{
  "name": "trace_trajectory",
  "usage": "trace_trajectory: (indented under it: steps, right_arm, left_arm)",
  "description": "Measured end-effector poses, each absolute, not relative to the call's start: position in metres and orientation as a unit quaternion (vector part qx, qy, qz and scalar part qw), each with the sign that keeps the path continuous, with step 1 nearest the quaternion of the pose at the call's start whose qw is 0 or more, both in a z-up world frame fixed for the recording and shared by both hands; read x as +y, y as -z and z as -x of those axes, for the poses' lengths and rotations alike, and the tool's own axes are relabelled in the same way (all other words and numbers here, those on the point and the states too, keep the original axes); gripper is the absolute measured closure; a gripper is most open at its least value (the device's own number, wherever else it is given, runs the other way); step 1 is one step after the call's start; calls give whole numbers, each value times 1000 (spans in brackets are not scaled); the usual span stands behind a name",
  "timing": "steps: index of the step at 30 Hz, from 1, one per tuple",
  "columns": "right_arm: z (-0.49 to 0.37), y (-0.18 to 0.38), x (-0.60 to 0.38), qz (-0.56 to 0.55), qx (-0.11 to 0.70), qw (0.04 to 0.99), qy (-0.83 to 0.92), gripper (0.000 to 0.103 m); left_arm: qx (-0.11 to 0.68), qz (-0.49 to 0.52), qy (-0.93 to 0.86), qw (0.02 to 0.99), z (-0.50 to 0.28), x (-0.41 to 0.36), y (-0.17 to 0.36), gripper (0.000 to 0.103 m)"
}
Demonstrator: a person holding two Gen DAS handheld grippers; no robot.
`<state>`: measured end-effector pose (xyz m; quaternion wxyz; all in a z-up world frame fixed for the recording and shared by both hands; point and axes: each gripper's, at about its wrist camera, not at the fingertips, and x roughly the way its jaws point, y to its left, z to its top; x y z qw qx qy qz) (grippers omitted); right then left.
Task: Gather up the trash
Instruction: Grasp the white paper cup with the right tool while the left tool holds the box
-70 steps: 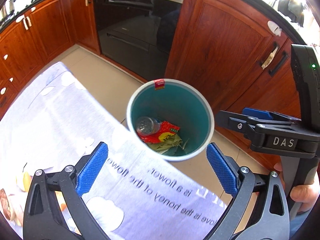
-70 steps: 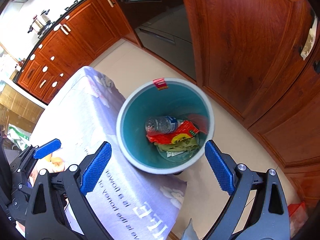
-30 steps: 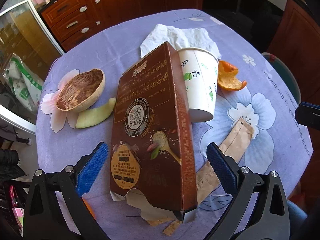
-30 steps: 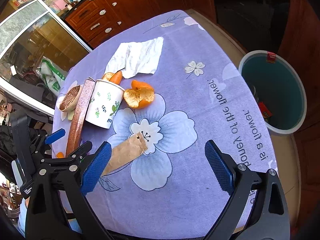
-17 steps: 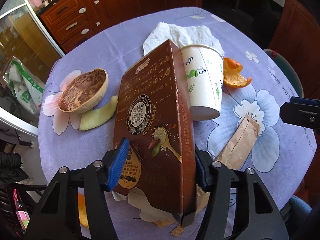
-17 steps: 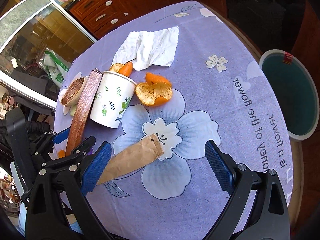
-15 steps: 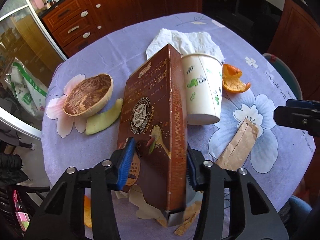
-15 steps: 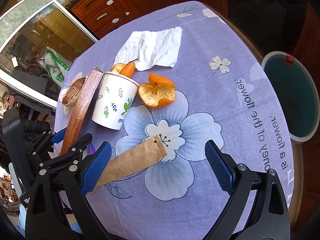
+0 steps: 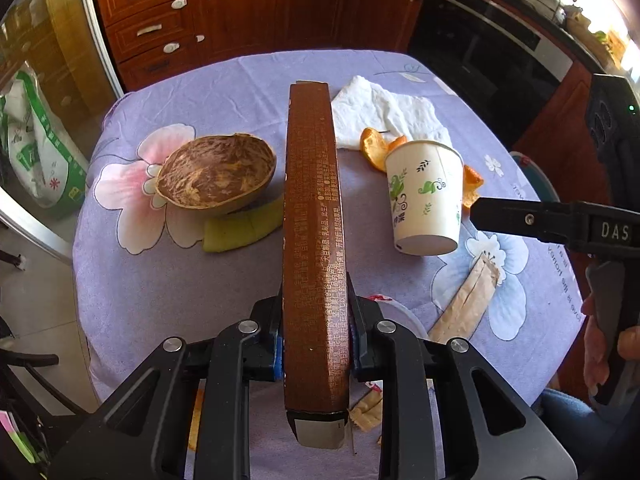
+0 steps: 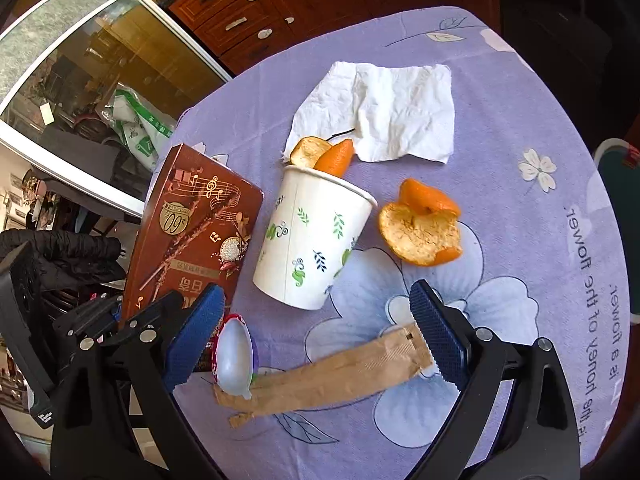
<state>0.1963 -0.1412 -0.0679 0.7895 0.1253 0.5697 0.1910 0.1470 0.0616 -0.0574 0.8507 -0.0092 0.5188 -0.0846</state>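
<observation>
While the left hand-held gripper (image 9: 316, 350) has just been closing and now squeezes the brown snack box (image 9: 312, 216), lifted on edge over the bench (image 9: 160, 288), the right hand-held gripper (image 10: 316, 338) hangs wide open above the brown paper packet (image 10: 332, 374). Paper cup (image 10: 314, 240), orange peel (image 10: 422, 230), napkin (image 10: 384, 114) and coconut shell (image 9: 216, 178) still wait for the bin (image 10: 616, 160).

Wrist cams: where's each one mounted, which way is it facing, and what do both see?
Left wrist: on the left gripper, looking steeply down its fingers, shut on the brown box; a hand shows.
Right wrist: on the right gripper, open over the paper sleeve; no hand shows.
Shared: box, cup, napkin, orange peel, sleeve, purple cloth.
</observation>
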Motion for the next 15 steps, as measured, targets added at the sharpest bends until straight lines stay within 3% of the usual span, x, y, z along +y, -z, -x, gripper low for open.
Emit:
trace_trajectory:
  steps: [11,14,15]
  right_arm:
    - [-223,95,-110,-118,599,770,-185,13]
    - [-230,102,-106,-116,601,770,-181,24]
    - [-231,104,-105,-114,600,770,-182,36]
  left_arm:
    - [529,33,89,843,-154,81,72,67]
    - [526,31,88,845,-155,80,72,67]
    - [525,31,88,846,-156,79,72,67]
